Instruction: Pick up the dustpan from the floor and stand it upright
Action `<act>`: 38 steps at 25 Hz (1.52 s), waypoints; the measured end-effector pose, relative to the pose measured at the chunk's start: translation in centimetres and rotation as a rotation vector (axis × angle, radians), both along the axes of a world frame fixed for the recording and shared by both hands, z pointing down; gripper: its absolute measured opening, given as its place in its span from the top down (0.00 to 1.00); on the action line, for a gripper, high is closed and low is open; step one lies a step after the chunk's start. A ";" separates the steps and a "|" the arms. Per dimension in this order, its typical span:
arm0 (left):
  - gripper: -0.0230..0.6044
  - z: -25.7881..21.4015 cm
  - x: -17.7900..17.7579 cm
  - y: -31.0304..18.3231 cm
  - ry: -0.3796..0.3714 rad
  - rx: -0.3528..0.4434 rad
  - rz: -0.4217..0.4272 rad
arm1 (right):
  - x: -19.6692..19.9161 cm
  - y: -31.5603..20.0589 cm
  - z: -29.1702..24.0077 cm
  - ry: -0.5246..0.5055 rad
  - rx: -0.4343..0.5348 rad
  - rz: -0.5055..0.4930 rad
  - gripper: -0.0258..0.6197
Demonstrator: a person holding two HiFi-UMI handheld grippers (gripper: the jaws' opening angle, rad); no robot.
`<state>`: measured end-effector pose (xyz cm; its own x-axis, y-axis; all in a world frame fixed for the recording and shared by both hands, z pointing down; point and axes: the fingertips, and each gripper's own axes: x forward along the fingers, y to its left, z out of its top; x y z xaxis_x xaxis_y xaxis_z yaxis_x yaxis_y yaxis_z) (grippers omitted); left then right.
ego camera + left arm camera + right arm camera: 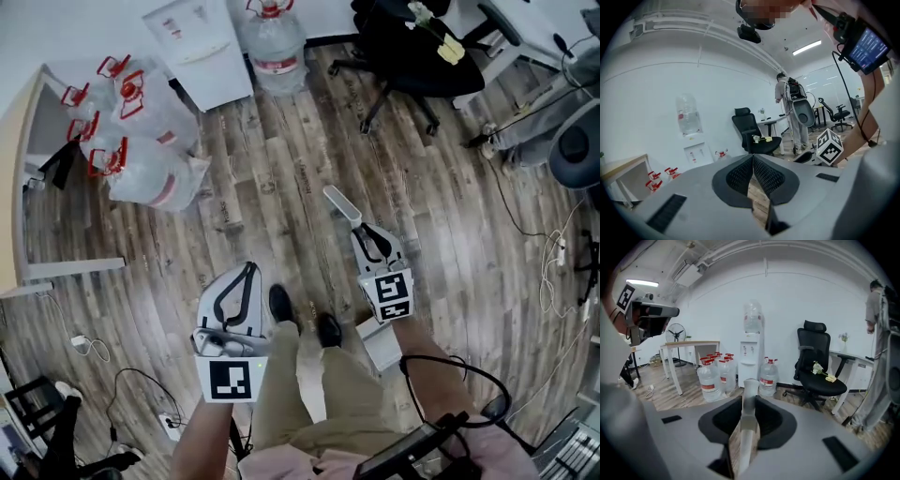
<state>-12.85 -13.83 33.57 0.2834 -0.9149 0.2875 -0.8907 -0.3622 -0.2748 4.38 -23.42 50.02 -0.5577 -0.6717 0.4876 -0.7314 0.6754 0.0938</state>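
The dustpan's long grey handle (pixel 341 203) sticks out forward from my right gripper (pixel 362 231), which is shut on it above the wooden floor. A pale flat piece (pixel 382 345) shows below that gripper by my leg; it looks like the pan. In the right gripper view the handle (pixel 750 385) runs straight out between the shut jaws of my right gripper (pixel 749 403), pointing toward the water dispenser. My left gripper (pixel 249 268) hangs at the left of my shoes, shut with nothing in it. In the left gripper view, my left gripper (pixel 753 157) has its ribbed pads meeting.
Several water jugs (pixel 141 131) crowd the far left beside a wooden table (pixel 14 169). A white water dispenser (pixel 202 52) and a black office chair (pixel 412 56) stand ahead. Cables (pixel 94 347) lie on the floor at left and right. A person (pixel 787 108) stands by desks.
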 end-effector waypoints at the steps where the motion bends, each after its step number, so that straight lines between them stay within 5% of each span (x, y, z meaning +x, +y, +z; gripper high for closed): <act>1: 0.94 -0.3 1.0 0.2 -0.003 0.000 0.015 | 0.9 0.5 -0.7 -0.009 0.010 0.010 0.82; 16: 0.94 -6.5 14.3 4.9 -0.049 0.016 0.213 | 13.4 11.9 -10.7 -0.108 0.156 0.132 0.83; 23: 0.94 -7.4 18.7 9.0 0.032 0.009 0.267 | 17.3 17.2 -12.4 -0.112 0.195 0.192 0.84; 34: 0.94 -9.1 20.3 16.6 0.060 0.011 0.324 | 21.6 26.3 -14.7 -0.084 0.250 0.300 0.84; 38: 0.94 -9.8 20.9 19.1 -0.027 0.031 0.398 | 23.6 29.7 -15.1 -0.075 0.225 0.360 0.84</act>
<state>8.04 5.29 23.78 0.6106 -0.7432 0.2737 -0.6744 -0.6691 -0.3123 27.94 6.25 34.90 -0.2964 -0.9149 0.2739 -0.9271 0.3445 0.1475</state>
